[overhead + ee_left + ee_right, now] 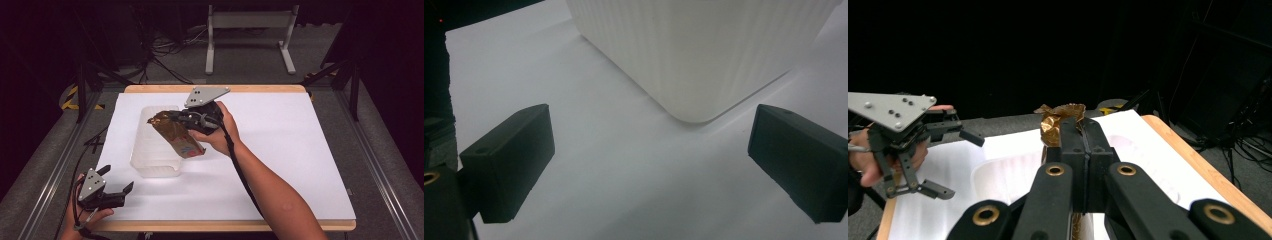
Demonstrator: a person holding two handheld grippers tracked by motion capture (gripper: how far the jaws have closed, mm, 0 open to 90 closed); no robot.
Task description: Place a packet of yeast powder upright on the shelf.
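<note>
A crinkled gold-brown snack bag (176,136) hangs tilted over the near right part of a clear ribbed plastic tub (152,161). My right gripper (170,118) is shut on the bag's top end, held by a hand at the table's middle. In the right gripper view the jaws (1083,131) meet on the bag's crumpled top (1057,116), above the tub (1005,175). My left gripper (119,178) rests at the table's near left corner, open and holding nothing. Its own view shows the two pads (509,162) spread wide, facing a corner of the tub (704,50).
A white sheet (300,150) covers the wooden table, whose edge (215,88) shows at the back. Beyond it stand a white metal frame (248,35) and loose cables on the grey floor. The other hand's gripper (959,164) shows at the left of the right gripper view.
</note>
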